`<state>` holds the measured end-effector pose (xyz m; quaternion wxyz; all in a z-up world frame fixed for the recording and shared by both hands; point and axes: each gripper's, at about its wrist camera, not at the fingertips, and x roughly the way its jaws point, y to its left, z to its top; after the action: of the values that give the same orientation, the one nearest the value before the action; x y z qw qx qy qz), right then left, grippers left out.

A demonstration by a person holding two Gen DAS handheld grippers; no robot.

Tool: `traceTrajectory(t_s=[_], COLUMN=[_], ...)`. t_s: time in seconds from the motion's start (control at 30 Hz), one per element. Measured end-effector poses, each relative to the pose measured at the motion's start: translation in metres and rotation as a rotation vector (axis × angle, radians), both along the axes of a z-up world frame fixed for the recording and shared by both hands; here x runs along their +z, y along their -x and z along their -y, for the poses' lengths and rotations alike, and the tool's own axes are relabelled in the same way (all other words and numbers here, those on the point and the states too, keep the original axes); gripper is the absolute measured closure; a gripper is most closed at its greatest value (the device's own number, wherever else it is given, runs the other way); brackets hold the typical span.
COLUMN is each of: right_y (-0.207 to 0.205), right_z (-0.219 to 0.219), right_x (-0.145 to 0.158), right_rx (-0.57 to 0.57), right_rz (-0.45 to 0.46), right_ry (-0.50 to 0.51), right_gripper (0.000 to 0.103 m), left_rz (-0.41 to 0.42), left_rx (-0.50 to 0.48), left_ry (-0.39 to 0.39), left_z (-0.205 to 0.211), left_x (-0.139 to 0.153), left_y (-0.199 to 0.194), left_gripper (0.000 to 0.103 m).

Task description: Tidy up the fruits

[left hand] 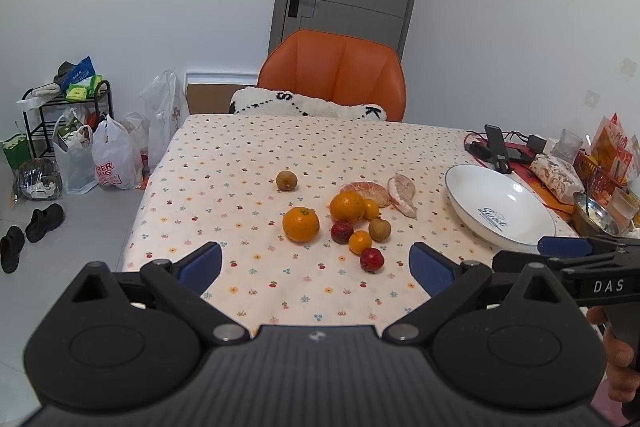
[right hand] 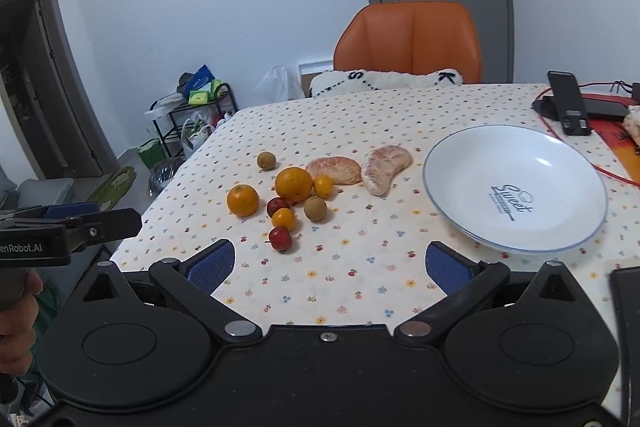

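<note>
A cluster of fruit lies mid-table: two oranges (left hand: 301, 224) (right hand: 293, 184), small kumquats (left hand: 360, 241), two red fruits (left hand: 372, 259) (right hand: 280, 238), brown longans (left hand: 286, 180) (right hand: 315, 208) and two peeled pomelo pieces (left hand: 402, 194) (right hand: 386, 169). An empty white plate (left hand: 500, 209) (right hand: 516, 187) sits to the right of them. My left gripper (left hand: 316, 267) is open near the table's front edge, short of the fruit. My right gripper (right hand: 330, 265) is open too, between fruit and plate, holding nothing. Each gripper shows at the edge of the other's view.
An orange chair (left hand: 332, 73) with a white cushion (left hand: 308, 105) stands behind the table. A phone on a stand (right hand: 568, 103), cables, a metal bowl (left hand: 596, 217) and packets crowd the right side. Bags, a rack (left hand: 68, 115) and shoes sit on the floor to the left.
</note>
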<state>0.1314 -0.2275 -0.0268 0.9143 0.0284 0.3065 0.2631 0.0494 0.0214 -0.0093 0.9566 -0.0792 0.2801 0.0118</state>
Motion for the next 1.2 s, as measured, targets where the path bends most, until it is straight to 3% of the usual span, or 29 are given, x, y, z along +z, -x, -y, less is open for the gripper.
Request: traceTrajectory(t_s=[0.37, 0.9, 1.2], right_y=[-0.022, -0.055, -0.074], right_z=[-0.019, -0.045, -0.056], right_x=[-0.014, -0.044, -0.059], right_rx=[0.074, 0.158, 0.196], right_rz=[-0.005, -0.091, -0.153], right_ry=[-0.036, -0.076, -0.090], right_gripper=[0.001, 0.034, 0.053], left_rz=[-0.027, -0.091, -0.127], left_rx=[0.017, 0.033, 0.031], left_ry=[0.004, 0.054, 0.076], left_z=[-0.009, -0.018, -0.022], left_x=[-0.017, -0.046, -0.058], left_y=[-0.023, -0.066, -0.086], left_gripper=[0.014, 0.037, 0.042])
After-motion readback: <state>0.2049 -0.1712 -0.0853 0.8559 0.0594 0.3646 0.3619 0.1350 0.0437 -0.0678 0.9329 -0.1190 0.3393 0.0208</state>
